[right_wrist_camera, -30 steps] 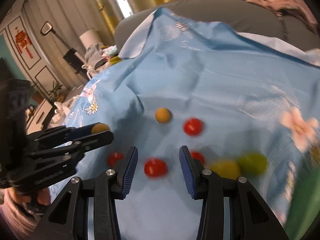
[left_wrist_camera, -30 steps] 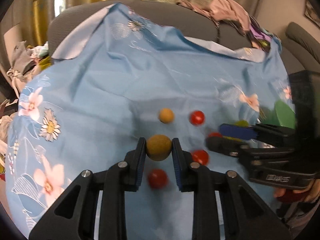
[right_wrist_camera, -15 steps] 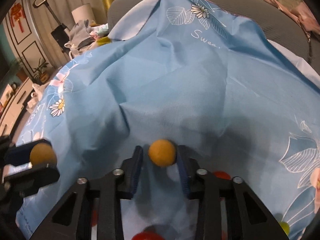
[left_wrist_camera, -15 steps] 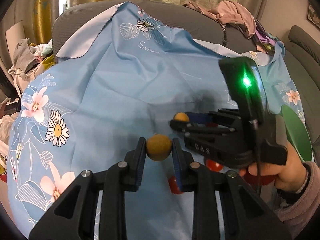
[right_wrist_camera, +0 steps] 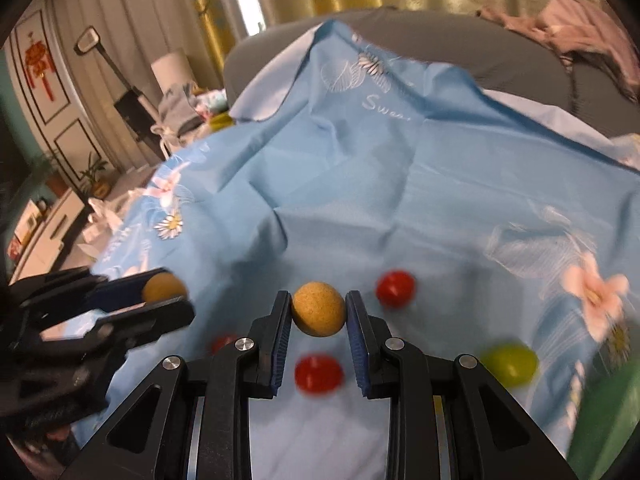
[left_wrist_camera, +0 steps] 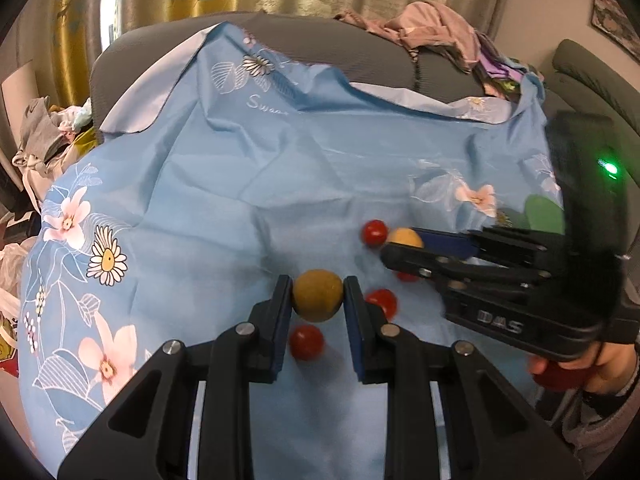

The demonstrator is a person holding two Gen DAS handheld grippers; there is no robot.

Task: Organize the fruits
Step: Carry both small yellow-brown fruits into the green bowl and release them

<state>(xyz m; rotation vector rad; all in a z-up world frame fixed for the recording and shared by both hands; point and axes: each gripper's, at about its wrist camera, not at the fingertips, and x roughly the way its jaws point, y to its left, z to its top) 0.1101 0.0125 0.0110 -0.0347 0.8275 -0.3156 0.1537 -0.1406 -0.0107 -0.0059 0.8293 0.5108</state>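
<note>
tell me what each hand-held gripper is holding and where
Left hand-held gripper: a tan fruit, pinched at its sides. Right hand-held gripper: another tan fruit, likewise.

I saw thin, smooth blue cloth (left_wrist_camera: 248, 184), creased and faintly shiny. The brown balls (right_wrist_camera: 318, 309) looked matt and grainy, like cork; the red fruits (left_wrist_camera: 306, 342) were glossy. My left hand-held gripper (left_wrist_camera: 317, 298) was matt black plastic with bright metal pins.

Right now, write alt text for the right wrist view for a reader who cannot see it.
The right tool grips a tan round fruit above a blue floral cloth. Red fruits and a green one lie on the cloth below; at left, the left tool holds a second tan fruit.
</note>
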